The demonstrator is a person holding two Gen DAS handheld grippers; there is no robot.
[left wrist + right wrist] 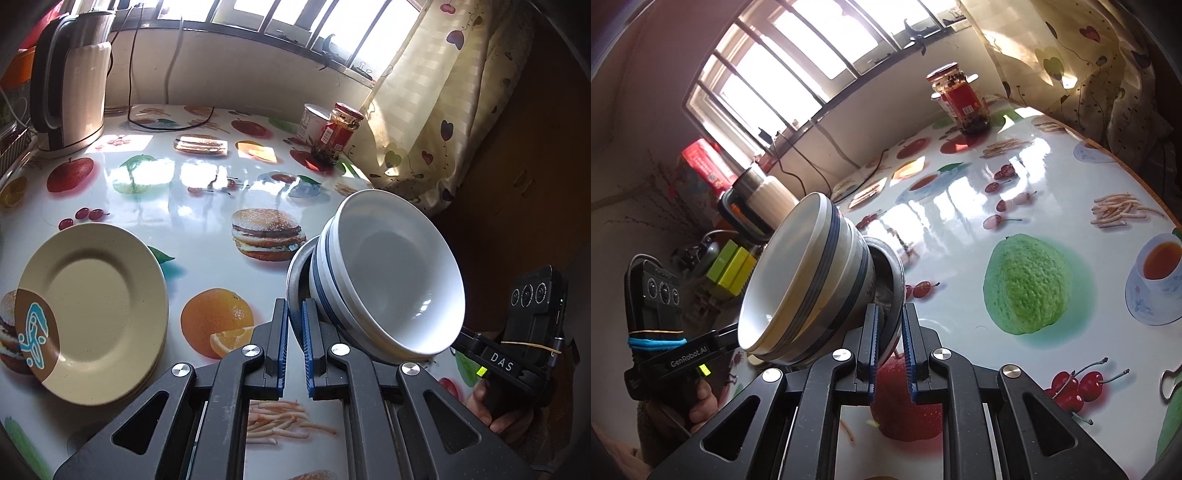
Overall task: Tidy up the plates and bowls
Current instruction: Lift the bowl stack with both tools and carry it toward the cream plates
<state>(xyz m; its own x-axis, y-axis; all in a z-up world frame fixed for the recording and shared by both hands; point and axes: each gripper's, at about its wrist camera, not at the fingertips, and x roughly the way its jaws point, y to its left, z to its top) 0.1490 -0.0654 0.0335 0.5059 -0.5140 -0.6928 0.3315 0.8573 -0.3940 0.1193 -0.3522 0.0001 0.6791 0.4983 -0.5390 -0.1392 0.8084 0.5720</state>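
Observation:
A stack of white bowls with blue bands (388, 273) sits nested in a metal bowl (297, 275) and hangs tilted above the table. My left gripper (294, 314) is shut on the metal bowl's rim. My right gripper (891, 314) is shut on the opposite side of the same rim (892, 266), with the white bowls (805, 273) to its left. A small stack of cream plates (96, 310) with a brown and blue mark lies on the table at the left of the left wrist view.
The table (207, 221) has a glossy cloth printed with food. An electric kettle (70, 81) stands at the back left, with a cable (162, 125) beside it. A red-labelled jar (338, 131) and a white cup (312, 122) stand near the curtain (424, 110).

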